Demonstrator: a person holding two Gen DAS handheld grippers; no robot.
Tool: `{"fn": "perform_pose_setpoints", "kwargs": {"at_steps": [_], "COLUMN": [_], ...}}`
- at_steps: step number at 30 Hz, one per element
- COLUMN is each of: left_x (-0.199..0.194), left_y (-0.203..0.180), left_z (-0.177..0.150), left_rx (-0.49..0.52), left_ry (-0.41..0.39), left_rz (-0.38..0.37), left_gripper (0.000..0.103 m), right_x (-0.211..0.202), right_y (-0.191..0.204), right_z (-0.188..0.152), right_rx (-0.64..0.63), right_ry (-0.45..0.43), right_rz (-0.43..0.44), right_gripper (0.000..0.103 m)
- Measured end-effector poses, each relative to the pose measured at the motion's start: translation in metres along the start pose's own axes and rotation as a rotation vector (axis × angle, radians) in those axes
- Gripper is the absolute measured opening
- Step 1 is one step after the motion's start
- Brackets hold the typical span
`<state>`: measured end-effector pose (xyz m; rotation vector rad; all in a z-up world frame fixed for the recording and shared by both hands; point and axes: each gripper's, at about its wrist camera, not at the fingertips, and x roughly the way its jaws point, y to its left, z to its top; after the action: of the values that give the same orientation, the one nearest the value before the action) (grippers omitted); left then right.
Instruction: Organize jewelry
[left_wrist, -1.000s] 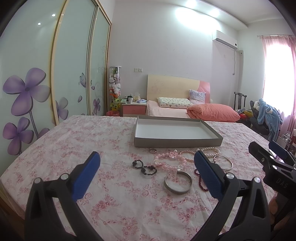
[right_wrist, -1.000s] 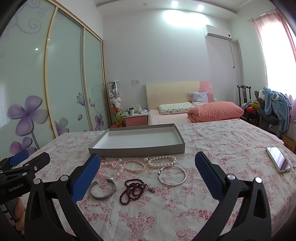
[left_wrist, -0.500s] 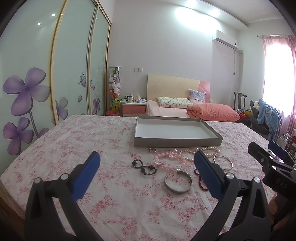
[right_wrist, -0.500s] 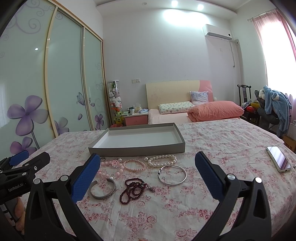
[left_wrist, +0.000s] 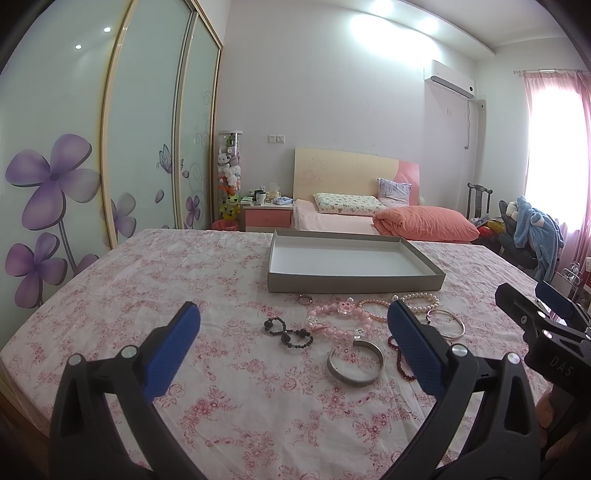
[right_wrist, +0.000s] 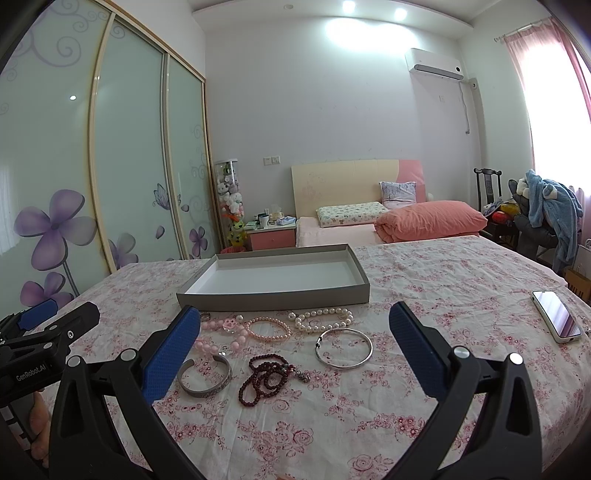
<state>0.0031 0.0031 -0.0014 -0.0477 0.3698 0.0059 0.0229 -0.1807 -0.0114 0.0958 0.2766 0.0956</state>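
Left wrist view: your left gripper (left_wrist: 293, 339) hangs over the floral tablecloth (left_wrist: 155, 280), fingers spread wide, nothing between them. Between the blue pads you see a black bead bracelet (left_wrist: 290, 332), one the right wrist view hides behind its own finger. Small ring (left_wrist: 305, 298) just before the grey tray (left_wrist: 354, 282); the tray holds nothing. Pink bead bracelet (left_wrist: 336, 321) and silver cuff (left_wrist: 355, 363) lie near each other, right of the black beads.

Right wrist view: your right gripper (right_wrist: 295, 339) likewise gapes wide, holding nothing. Only here do you get the full dark red bead strand (right_wrist: 267, 374), the thin silver bangle (right_wrist: 344, 347), the pearl strand (right_wrist: 321, 319) whole, and a phone (right_wrist: 557, 320) well apart at the right edge. All jewelry sits on the cloth, in front of the tray
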Motion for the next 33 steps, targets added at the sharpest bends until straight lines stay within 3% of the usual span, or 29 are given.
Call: {"fn": "perform_pose_setpoints", "kwargs": {"at_steps": [27,33], "left_x": [0.002,0.014], "left_y": [-0.002,-0.004], "left_z": [-0.005,-0.017], "left_rx": [-0.001,-0.004], "left_ry": [0.005,0.031], "left_rz": [-0.002,0.004], "left_gripper": [0.099,0.099], "right_x": [-0.001,0.013], "right_y": [0.001,-0.006], "right_z": [0.0,-0.013], "right_rx": [0.001,0.007], "right_ry": [0.007,0.052], "right_rz": [-0.002,-0.008], "right_gripper": [0.101,0.101]}}
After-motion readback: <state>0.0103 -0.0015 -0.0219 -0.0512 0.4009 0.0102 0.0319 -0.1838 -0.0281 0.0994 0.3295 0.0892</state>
